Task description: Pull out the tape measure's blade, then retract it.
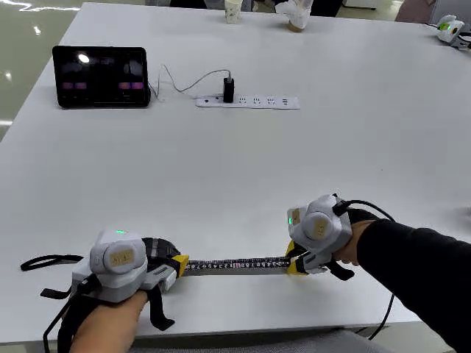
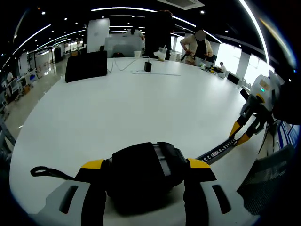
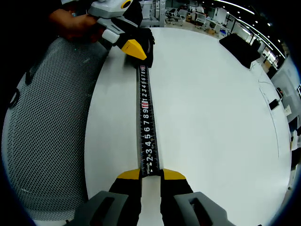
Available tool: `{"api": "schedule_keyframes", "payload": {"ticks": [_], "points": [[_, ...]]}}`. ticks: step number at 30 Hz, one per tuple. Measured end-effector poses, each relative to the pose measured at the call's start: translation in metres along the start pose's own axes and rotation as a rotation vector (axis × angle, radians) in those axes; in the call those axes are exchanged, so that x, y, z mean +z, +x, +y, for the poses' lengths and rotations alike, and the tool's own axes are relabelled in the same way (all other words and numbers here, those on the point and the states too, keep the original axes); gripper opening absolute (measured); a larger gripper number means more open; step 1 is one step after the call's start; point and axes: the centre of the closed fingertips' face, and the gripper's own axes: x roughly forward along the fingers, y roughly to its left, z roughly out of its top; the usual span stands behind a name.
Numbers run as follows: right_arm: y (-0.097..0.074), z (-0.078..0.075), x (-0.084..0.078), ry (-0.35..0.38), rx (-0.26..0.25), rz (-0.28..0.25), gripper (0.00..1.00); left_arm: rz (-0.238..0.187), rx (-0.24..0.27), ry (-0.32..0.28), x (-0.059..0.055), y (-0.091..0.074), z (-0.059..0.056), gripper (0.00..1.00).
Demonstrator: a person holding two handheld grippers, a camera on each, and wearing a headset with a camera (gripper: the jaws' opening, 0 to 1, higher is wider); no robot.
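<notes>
The black tape measure case point(image 2: 141, 174) is clamped between the yellow-tipped jaws of the left gripper point(image 1: 176, 266), near the front edge of the white table point(image 1: 294, 162); in the head view most of the case is covered by the gripper's grey body, so that little more than a dark sliver of it can be seen. From the case the blade point(image 3: 146, 127) is stretched flat along the tabletop to the right gripper point(image 3: 150, 175), whose jaws are closed on the blade's far end. The end hook is hidden between those jaws and cannot be made out. In the right gripper view the numerals are readable from 2 upward (the first mark is swallowed by the jaws), while nearer the case they blur into fine ticks. A black wrist strap point(image 1: 44, 261) is laid on the table to the left of the left gripper; where it joins the case cannot be seen. A grey mesh chair back point(image 3: 47, 132) is cut off by the edge of the right gripper view. Farther back on the table a dark tablet point(image 1: 101, 76) is propped upright, and beside it a white power strip point(image 1: 254, 102) lies with a black charger point(image 1: 229, 90) plugged in — its thin cable is lost behind the tablet. Objects at the table's far edge are cropped and too small to identify.
</notes>
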Motion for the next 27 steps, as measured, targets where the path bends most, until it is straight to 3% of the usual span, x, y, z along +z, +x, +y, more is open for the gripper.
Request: {"api": "schedule_keyframes", "payload": {"ticks": [27], "points": [[0.005, -0.001, 0.013, 0.043, -0.009, 0.018, 0.11, 0.002, -0.002, -0.001, 0.000, 0.000, -0.001, 0.62]]}}
